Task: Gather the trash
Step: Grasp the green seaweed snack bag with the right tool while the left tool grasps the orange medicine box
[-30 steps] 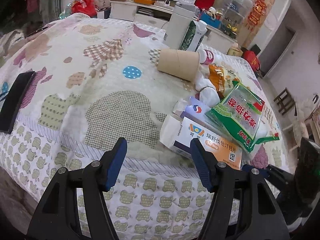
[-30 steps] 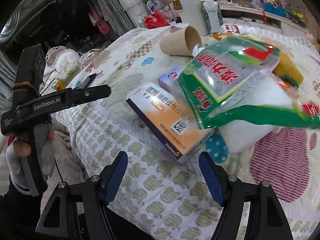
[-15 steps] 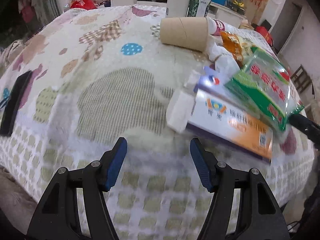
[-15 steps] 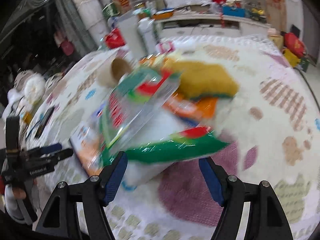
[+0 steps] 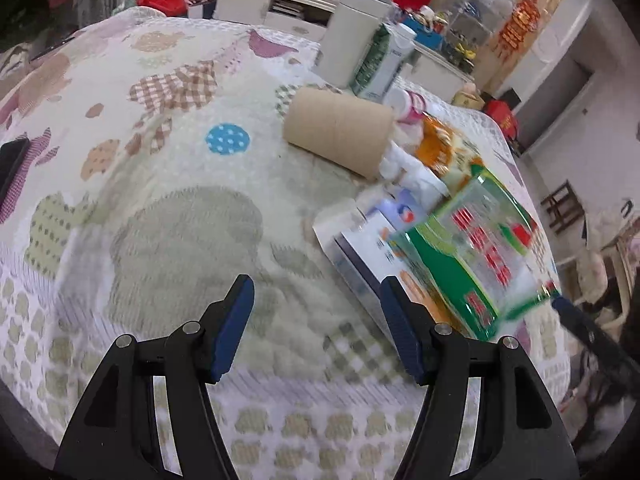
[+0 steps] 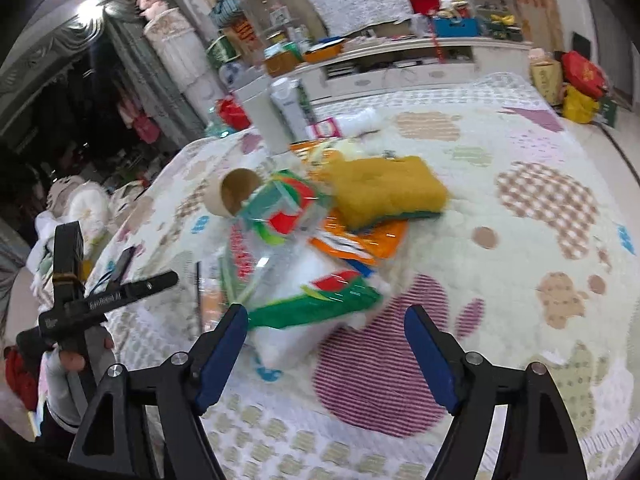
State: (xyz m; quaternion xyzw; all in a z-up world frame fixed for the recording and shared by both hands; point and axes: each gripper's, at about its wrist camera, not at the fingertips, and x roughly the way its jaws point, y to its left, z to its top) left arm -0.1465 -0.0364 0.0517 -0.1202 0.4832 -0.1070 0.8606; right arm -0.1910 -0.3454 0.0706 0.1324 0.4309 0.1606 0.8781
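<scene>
Your left tongs (image 5: 316, 320) hang spread over the near edge of the quilt-covered bed (image 5: 160, 168), nothing between the blue pads; only patchwork fabric shows in the gap. Your right tongs (image 6: 326, 354) are also spread, their jaws having just been opening, and nothing sits between them: the pads frame a striped purple patch at the lower centre of that frame.

The trash lies heaped at centre right of the left view. The green plastic bag (image 5: 472, 264) with red lettering lies on top, blurred, overlapping the white-and-orange medicine box (image 5: 360, 252), whose near corner sits just beyond the right pad of the left tongs. Above these, the cardboard tube (image 5: 338, 132) lies on its side, with crumpled white tissue (image 5: 400, 160) and an orange snack wrapper (image 5: 436, 144) just beside its right end. In the right view a yellow sponge pad (image 6: 384, 192) rests on the orange wrapper at centre, touching the green bag.

Behind the tube stand a white cylindrical bin (image 5: 352, 40) and a green-and-white carton (image 5: 380, 64), close together at upper centre. A small pink-and-white pot (image 5: 406, 104), possibly a cup (blur limits this), sits beside the tube. A dark phone (image 5: 12, 168) lies at the left edge, well apart from the pile.

In the right view your left hand (image 6: 68, 356) grips its tool at lower left, off the bed edge.
</scene>
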